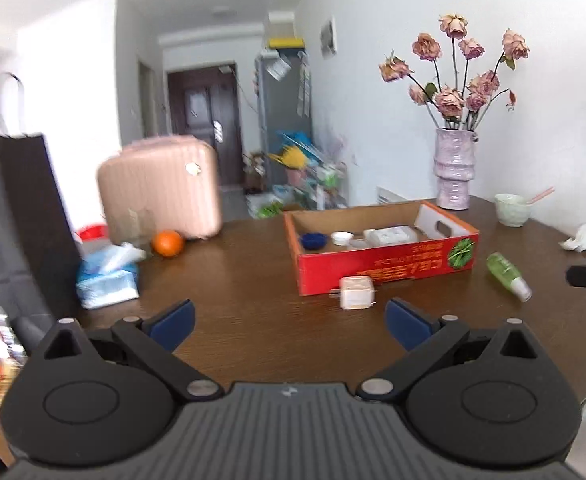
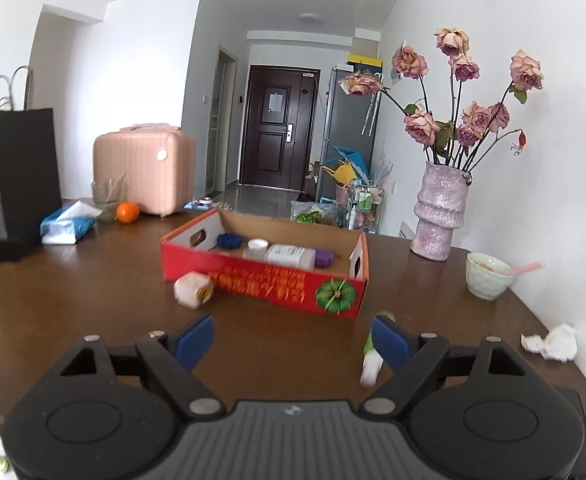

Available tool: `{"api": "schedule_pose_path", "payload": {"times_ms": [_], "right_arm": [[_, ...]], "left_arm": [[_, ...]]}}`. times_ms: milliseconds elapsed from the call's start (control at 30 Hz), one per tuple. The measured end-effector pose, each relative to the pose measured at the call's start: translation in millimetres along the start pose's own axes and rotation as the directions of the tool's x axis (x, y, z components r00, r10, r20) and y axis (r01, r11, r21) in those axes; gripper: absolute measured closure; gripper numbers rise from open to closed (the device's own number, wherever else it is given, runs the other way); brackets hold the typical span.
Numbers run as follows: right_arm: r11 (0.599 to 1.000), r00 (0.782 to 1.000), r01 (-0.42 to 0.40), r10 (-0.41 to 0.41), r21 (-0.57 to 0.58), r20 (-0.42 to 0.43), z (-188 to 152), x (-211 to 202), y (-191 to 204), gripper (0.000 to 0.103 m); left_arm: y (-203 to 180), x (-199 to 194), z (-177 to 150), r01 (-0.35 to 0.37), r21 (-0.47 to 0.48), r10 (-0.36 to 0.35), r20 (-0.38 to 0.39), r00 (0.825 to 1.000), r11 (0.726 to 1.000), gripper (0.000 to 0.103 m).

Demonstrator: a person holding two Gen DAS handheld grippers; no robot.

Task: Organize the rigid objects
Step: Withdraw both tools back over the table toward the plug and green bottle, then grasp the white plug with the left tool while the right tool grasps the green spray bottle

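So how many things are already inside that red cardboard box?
4, maybe more hidden: dark blue round lid at the left, small white jar beside it, white rectangular bottle lying mid-box, purple cap at its right end.

The table [image 2: 73, 320] looks like dark wood with a smooth, slightly glossy finish. The red box [image 2: 261, 280] is printed cardboard, raw brown inside. The vase [image 2: 439, 216] seems glazed ceramic with a rough, speckled surface. The pink case [image 2: 145, 168] is ribbed hard plastic. Each gripper's 2 pads [image 1: 173, 322] look matt blue.
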State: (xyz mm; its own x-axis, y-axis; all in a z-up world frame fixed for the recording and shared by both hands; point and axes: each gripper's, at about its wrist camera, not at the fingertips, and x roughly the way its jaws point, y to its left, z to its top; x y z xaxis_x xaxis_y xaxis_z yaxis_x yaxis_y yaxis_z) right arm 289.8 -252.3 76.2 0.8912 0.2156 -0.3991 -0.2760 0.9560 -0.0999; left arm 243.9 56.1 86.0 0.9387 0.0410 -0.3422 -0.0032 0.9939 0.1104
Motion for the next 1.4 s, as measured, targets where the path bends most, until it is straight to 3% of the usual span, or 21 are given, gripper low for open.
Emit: {"api": "schedule_pose_path", "payload": {"times_ms": [67, 133, 300, 600, 767, 1033, 1233, 1400], "right_arm": [[0.999, 1.000, -0.005, 0.005, -0.043, 0.010, -12, -14, 10, 0.017], [0.998, 1.000, -0.005, 0.005, -0.056, 0.012, -24, -25, 17, 0.017], [0.998, 0.999, -0.044, 0.044, -0.044, -0.023, -47, -35, 23, 0.017], [1.000, 0.997, -0.012, 0.010, -0.017, -0.079, -64, -24, 16, 0.017], [1.000, 0.996, 0.004, -0.003, 0.011, -0.090, -62, -11, 4, 0.017], [0.997, 0.990, 0.045, -0.037, 0.062, -0.133, -58, 29, -22, 0.018], [0.994, 0.985, 0.097, -0.090, 0.042, -0.147, -50, 70, -40, 0.021], [0.989, 0.981, 0.144, -0.140, 0.020, -0.135, -36, 111, -60, 0.025]], "left_arm": [[-4, -20, -15, -0.041, 0.011, 0.041, 0.047, 0.998, 0.999, 0.000], [-8, -33, -28, -0.058, -0.023, 0.059, 0.047, 0.997, 0.998, 0.000], [-10, -49, -48, 0.000, -0.086, 0.000, -0.005, 1.000, 0.996, 0.000], [-22, -29, -44, 0.034, -0.040, -0.036, -0.038, 0.999, 0.999, 0.000], [-27, 1, -41, 0.054, -0.052, -0.057, -0.071, 0.996, 0.997, 0.000], [-43, 81, -23, 0.050, -0.087, -0.061, -0.125, 0.990, 0.995, 0.000], [-48, 158, -9, 0.098, -0.164, -0.131, -0.205, 0.970, 0.982, 0.000], [-54, 213, 1, 0.097, -0.143, -0.130, -0.244, 0.961, 0.985, 0.000]]}}
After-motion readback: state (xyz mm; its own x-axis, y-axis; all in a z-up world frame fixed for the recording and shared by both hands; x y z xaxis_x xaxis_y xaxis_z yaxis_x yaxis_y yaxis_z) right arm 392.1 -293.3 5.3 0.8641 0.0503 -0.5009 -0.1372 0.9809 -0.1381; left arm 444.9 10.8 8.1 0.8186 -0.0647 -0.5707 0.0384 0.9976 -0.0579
